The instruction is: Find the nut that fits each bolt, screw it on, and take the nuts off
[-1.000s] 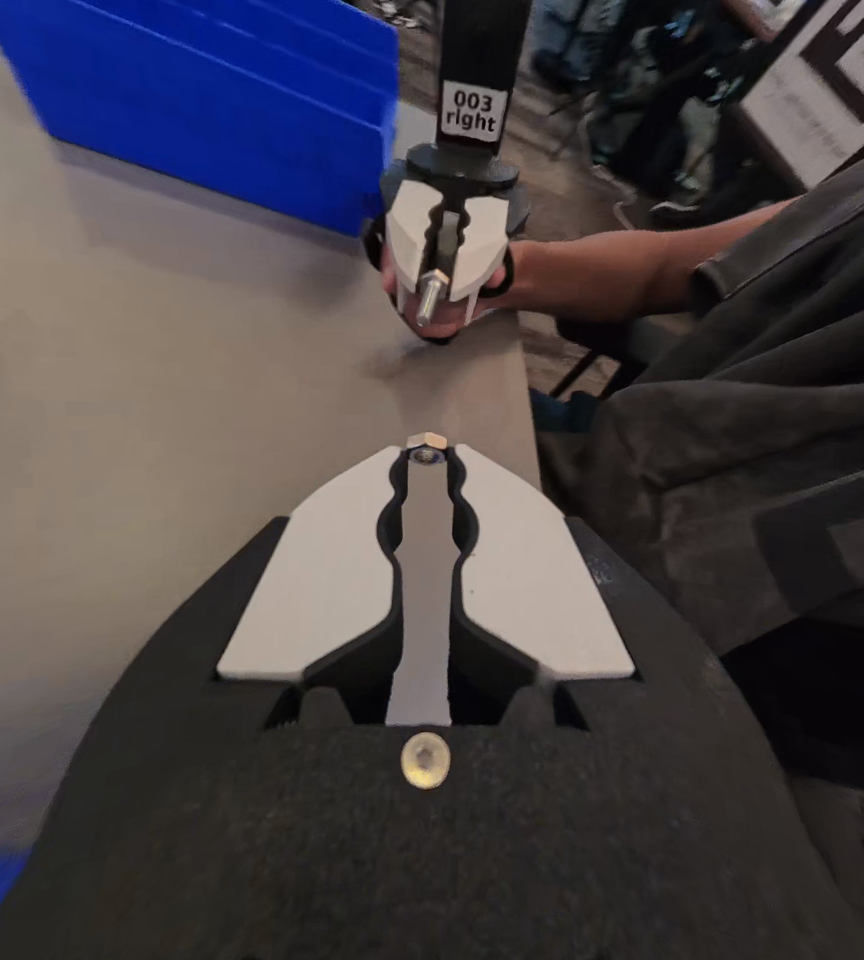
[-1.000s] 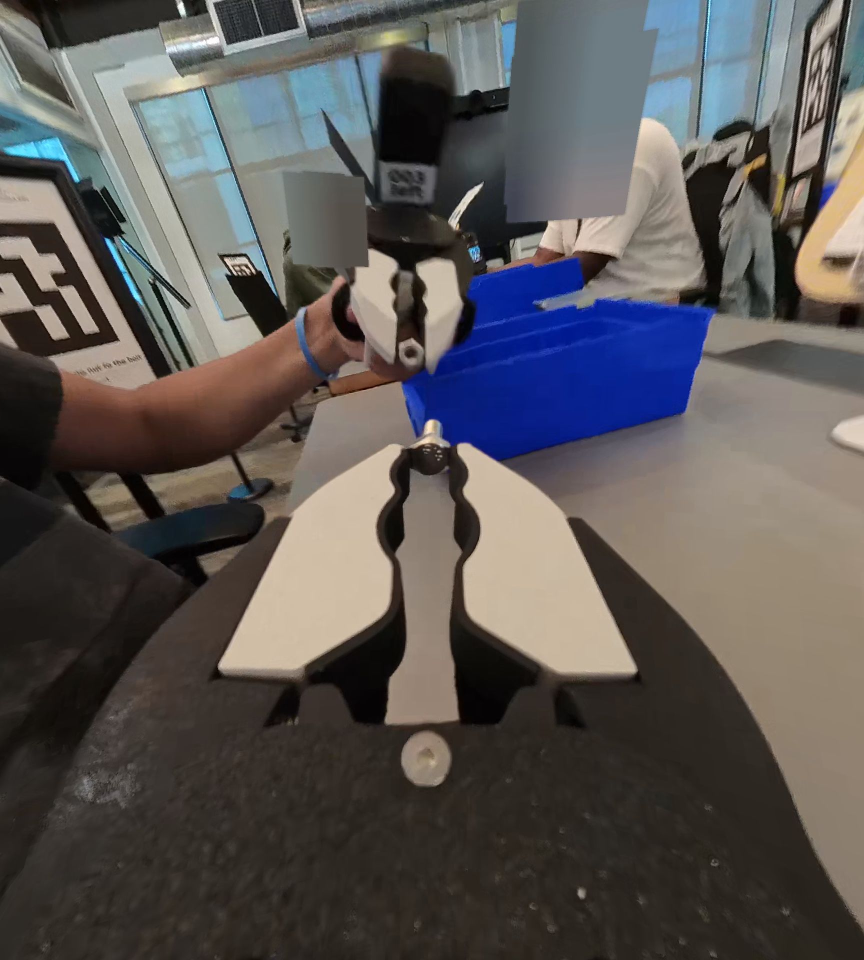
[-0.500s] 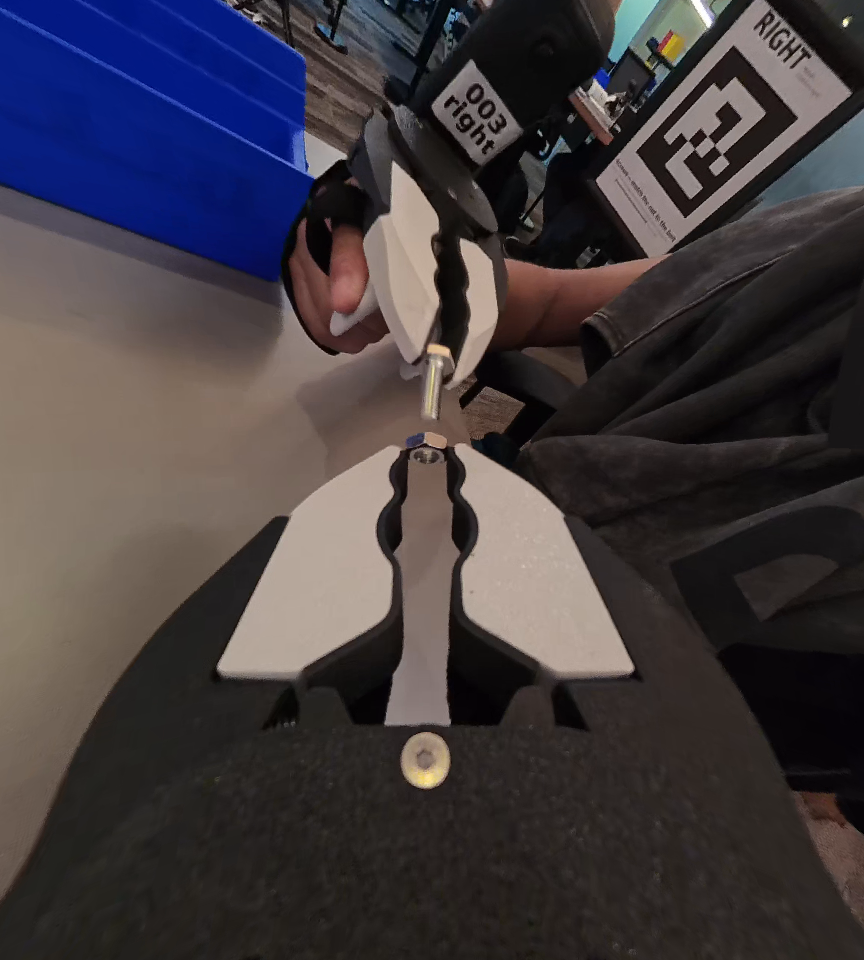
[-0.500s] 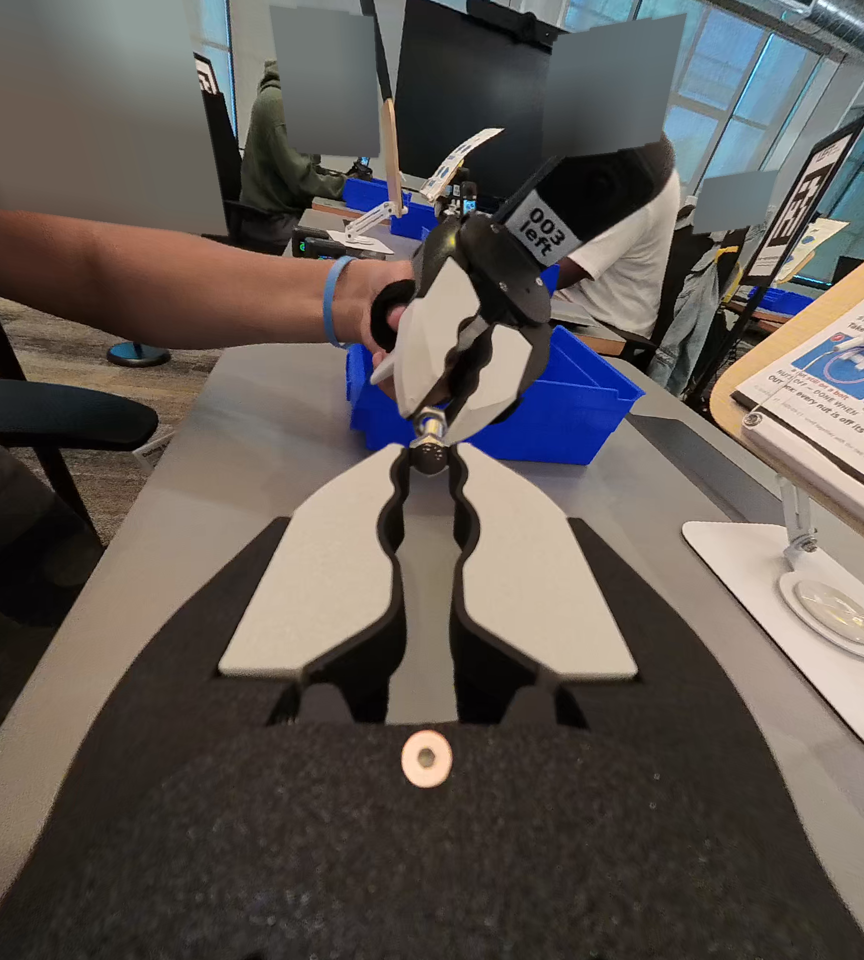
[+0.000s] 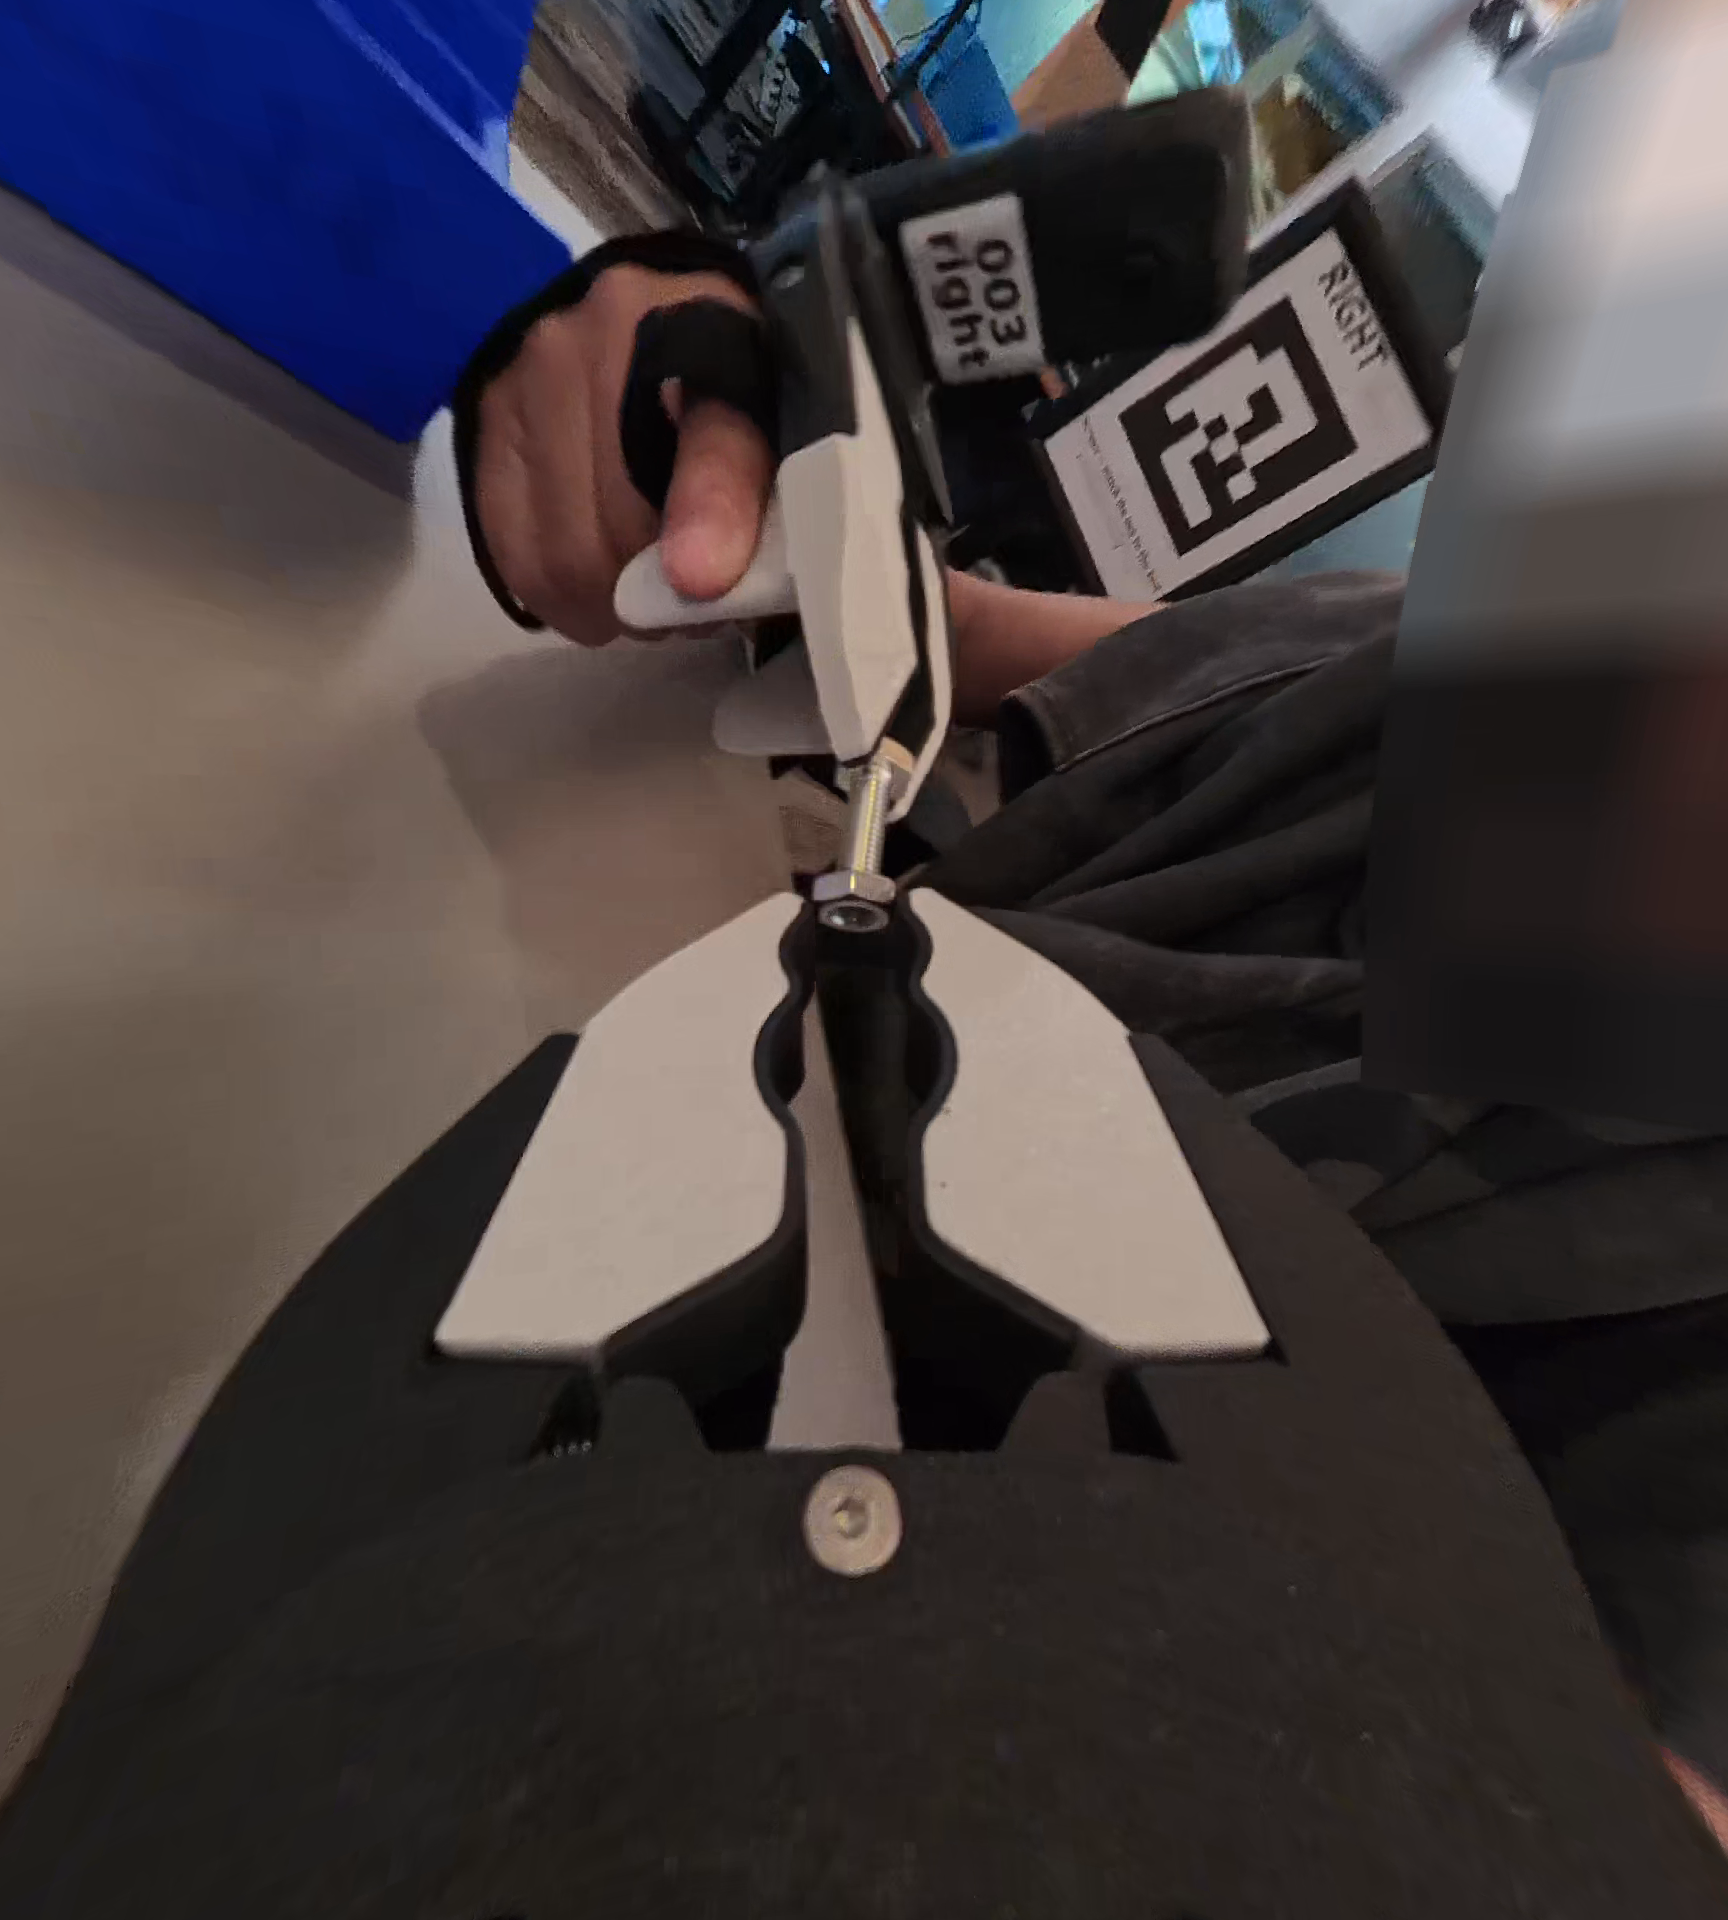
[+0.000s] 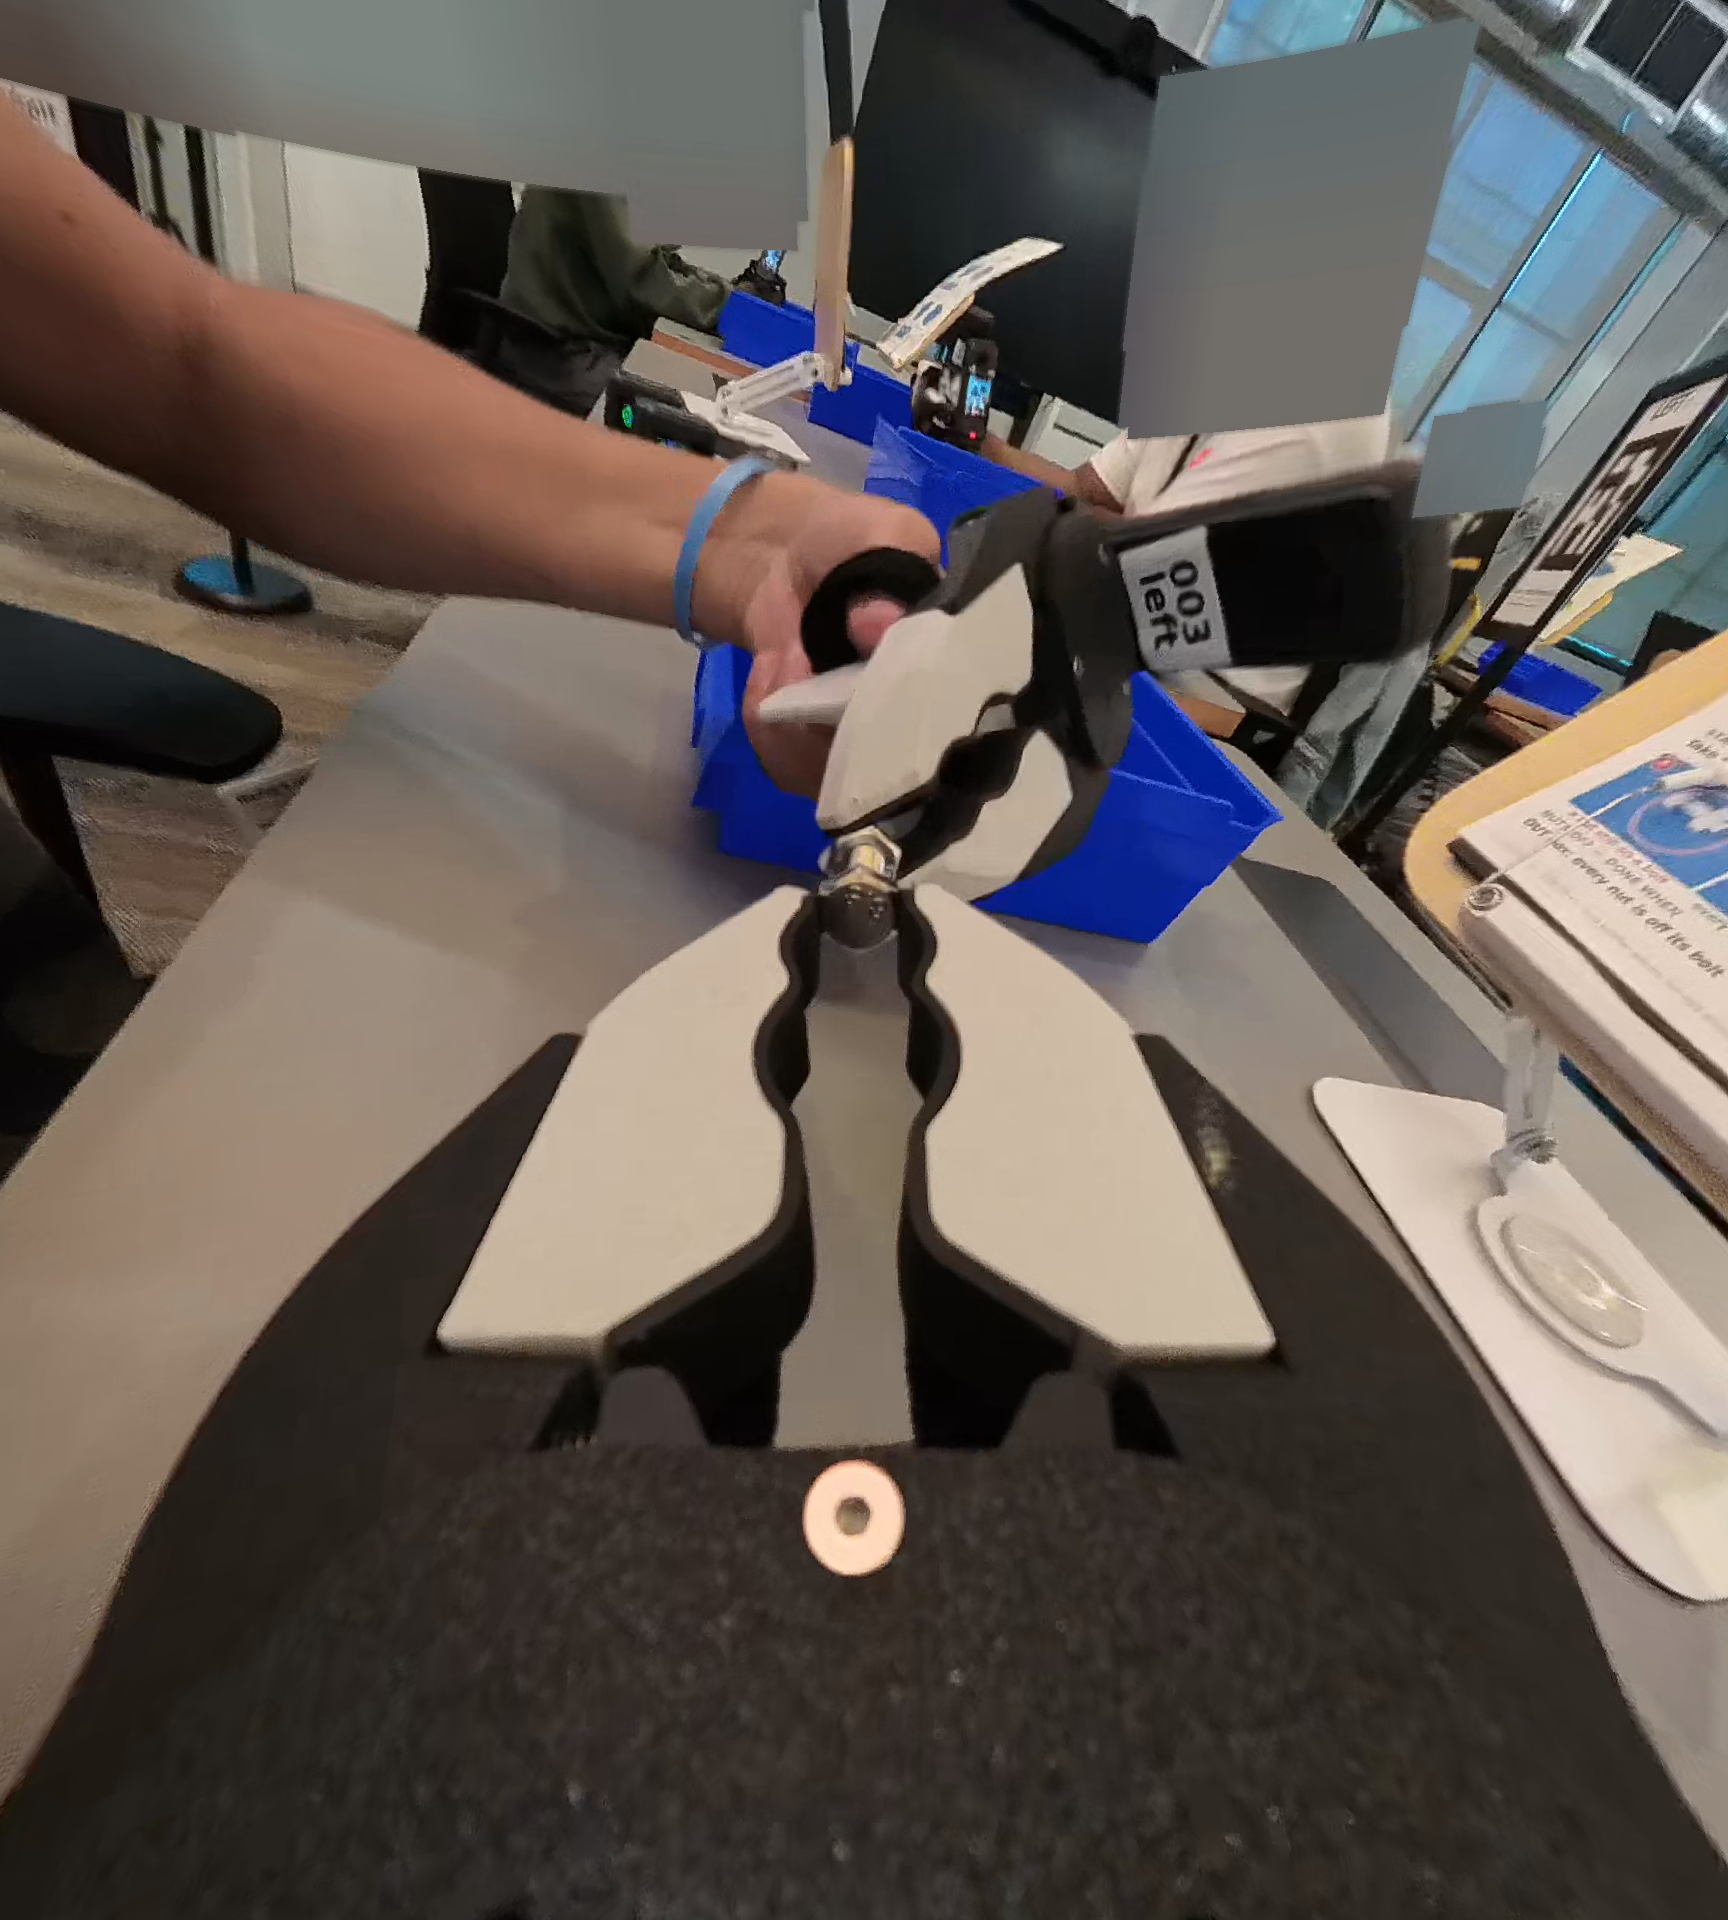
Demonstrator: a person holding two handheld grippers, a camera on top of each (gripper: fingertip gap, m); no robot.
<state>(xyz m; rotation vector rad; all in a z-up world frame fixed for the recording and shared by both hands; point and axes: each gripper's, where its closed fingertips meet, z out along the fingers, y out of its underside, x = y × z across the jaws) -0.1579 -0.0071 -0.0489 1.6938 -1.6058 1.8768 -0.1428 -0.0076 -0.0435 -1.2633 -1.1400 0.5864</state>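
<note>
My left gripper [image 5: 852,906] is shut on a small silver hex nut [image 5: 852,891] at its fingertips. My right gripper [image 6: 855,914] is shut on the head of a silver bolt [image 6: 858,906]. In the left wrist view the right gripper [image 5: 881,753] comes down from above, and the bolt's threaded shank [image 5: 865,821] meets the nut's hole. In the right wrist view the left gripper [image 6: 865,831] holds the nut [image 6: 860,858] right against the bolt's tip. Both are held in the air above the grey table [image 6: 486,790].
A blue bin [image 6: 1130,831] stands on the table behind the grippers; it also shows in the left wrist view [image 5: 216,177]. A white stand [image 6: 1566,1330] with an instruction sheet [image 6: 1691,894] is at the right. A dark sleeve [image 5: 1255,831] and a chair [image 6: 60,707] lie beyond the table edge. Both grippers' tips are close together, under 4 cm apart.
The two grippers have come together. The bolt, apart from the nut a second ago, now has its tip at the nut's hole. Both grippers have tilted.
</note>
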